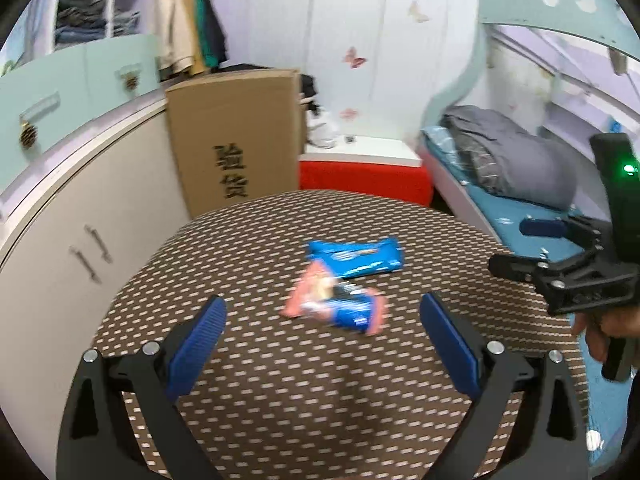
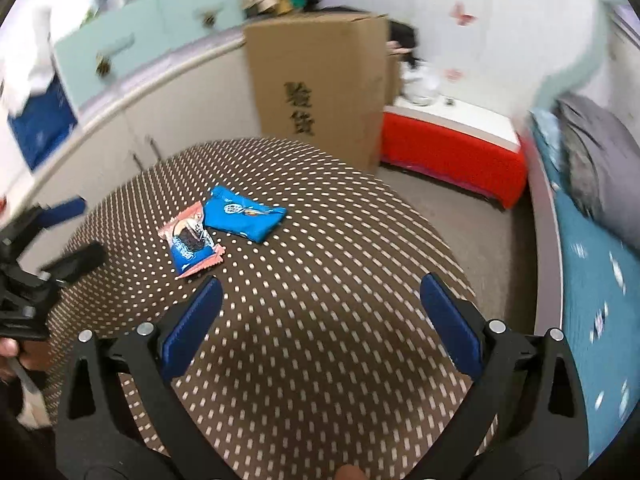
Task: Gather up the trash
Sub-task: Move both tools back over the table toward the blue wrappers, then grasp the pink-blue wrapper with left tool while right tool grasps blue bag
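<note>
Two snack wrappers lie on a brown table with pale dots. The blue wrapper is farther away; the pink and blue wrapper lies beside it, nearer me. My left gripper hangs open just short of the pink wrapper, nothing between its blue pads. In the right wrist view my right gripper is open and empty, to the right of both wrappers. From the left wrist view the right gripper shows at the right edge, held by a hand.
A tall cardboard box stands behind the table beside a cream cabinet. A red and white low stand is behind. A bed with blue sheet and grey blanket runs along the right.
</note>
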